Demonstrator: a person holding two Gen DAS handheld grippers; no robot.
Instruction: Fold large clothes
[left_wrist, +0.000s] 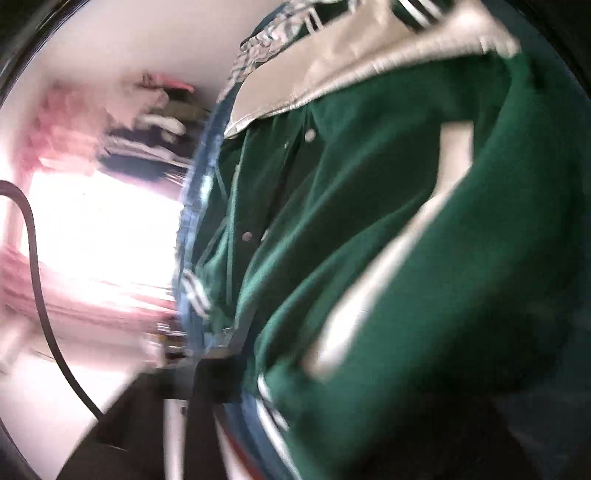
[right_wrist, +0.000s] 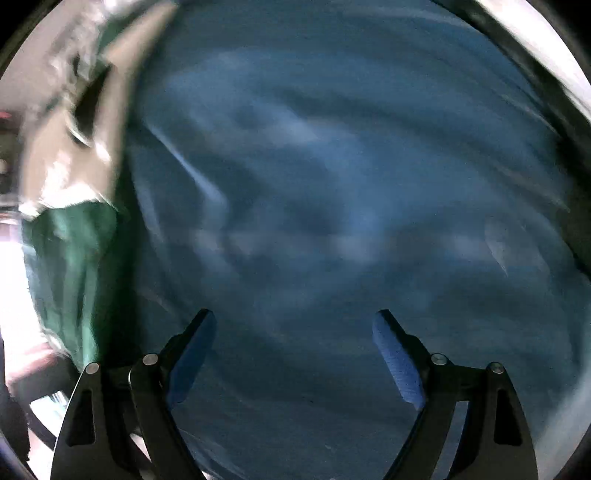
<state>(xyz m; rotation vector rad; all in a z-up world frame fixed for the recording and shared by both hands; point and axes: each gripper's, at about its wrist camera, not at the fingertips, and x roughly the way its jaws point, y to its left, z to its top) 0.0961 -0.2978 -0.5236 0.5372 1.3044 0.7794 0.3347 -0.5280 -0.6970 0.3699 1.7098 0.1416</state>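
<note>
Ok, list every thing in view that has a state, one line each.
green jacket: front snapped shut, cream-lined sleeve draped over it, blurred by motion.
blue sheet: spread out and wrinkled beneath the jacket.
right hand-held gripper: wide open, nothing between its blue pads.
left hand-held gripper: fingers not visible, hidden by the jacket close to the lens.

A: Is there any writing to read in either view?

B: None. The green jacket (left_wrist: 369, 229) carries cream shapes that could be lettering, but blur makes them unreadable.

A: And the blue cloth (right_wrist: 332, 184)?

B: Only smeared pale patches; no words, numbers or labels can be made out.
</note>
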